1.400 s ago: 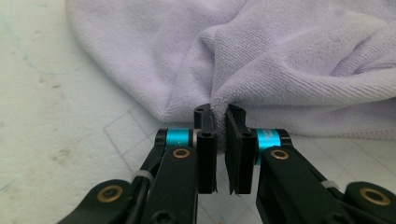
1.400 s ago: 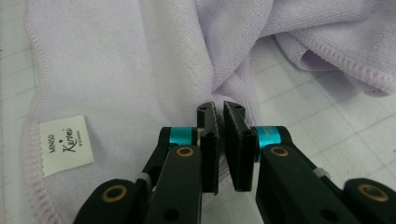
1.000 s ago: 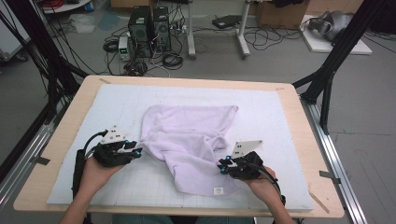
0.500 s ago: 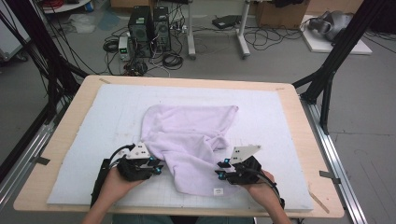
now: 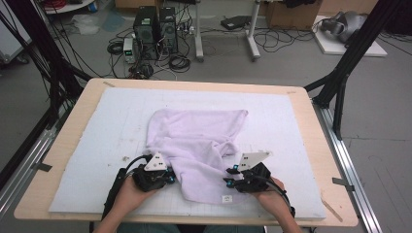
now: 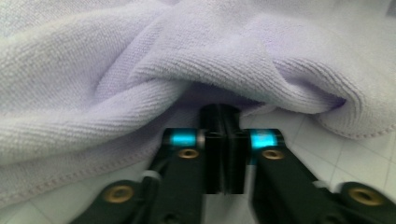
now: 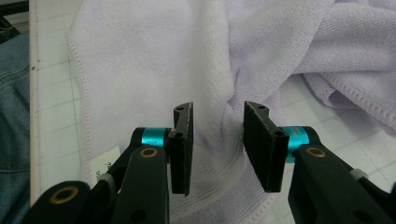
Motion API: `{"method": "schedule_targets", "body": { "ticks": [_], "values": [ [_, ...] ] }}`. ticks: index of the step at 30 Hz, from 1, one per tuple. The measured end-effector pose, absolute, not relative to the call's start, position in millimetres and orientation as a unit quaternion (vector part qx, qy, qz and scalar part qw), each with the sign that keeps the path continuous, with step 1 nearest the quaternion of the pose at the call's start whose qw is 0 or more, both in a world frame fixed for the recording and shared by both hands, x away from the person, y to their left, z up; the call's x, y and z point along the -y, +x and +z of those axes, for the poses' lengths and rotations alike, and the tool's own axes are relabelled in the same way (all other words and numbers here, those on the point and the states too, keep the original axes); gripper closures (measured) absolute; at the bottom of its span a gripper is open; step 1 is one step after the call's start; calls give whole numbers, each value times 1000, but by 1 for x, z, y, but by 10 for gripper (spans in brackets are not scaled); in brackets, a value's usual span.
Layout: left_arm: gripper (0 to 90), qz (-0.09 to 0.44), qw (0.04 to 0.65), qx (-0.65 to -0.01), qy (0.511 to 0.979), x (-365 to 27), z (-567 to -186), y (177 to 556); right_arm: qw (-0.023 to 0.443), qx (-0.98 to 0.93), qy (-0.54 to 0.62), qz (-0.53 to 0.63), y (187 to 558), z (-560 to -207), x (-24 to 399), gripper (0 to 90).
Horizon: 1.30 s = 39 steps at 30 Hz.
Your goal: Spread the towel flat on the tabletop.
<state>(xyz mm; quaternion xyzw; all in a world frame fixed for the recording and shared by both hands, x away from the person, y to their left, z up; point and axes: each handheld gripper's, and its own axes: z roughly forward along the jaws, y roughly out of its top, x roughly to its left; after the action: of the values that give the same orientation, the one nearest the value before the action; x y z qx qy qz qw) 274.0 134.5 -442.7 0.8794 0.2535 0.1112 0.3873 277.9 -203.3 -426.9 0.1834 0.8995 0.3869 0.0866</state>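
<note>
Towel is lying crumpled at frame centre; left gripper, having slid right, is now pinching its edge, while right gripper jaws are parting over the lower hem, ready for spreading.

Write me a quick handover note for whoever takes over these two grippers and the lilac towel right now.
Left gripper: jaws have just closed; they stand together at the towel's left edge, tips tucked under a fold. Whether cloth is pinched, I cannot tell.
Right gripper: jaws apart, just been opening, over the towel's near corner, gripping nothing.
Towel: crumpled in the middle of the white mat, its label at the near edge.
Done: left gripper has moved in to the towel's edge.
Left: confirm the left grip, take hold with the right, then probably spread or fold the towel.
</note>
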Motion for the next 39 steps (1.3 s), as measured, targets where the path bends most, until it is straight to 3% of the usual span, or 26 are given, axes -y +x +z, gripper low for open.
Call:
{"method": "schedule_targets", "body": {
  "ticks": [8,11,14,16,22,39],
  "values": [
    [892,92,402,-258,874,-138,-439,273,87,-898,185,389,277,-426,204,627],
    [735,88,404,-262,872,-135,-439,275,88,-899,184,388,277,-426,204,624],
    [664,89,396,-264,875,-131,-443,277,90,-899,183,388,277,-426,204,622],
    [672,98,394,-264,875,-129,-443,277,90,-899,184,388,277,-426,204,621],
    [895,121,388,-253,878,-125,-443,274,90,-899,183,386,278,-427,202,617],
    [897,121,415,-269,861,-172,-420,254,92,-901,178,386,278,-426,200,596]
  ]
}}
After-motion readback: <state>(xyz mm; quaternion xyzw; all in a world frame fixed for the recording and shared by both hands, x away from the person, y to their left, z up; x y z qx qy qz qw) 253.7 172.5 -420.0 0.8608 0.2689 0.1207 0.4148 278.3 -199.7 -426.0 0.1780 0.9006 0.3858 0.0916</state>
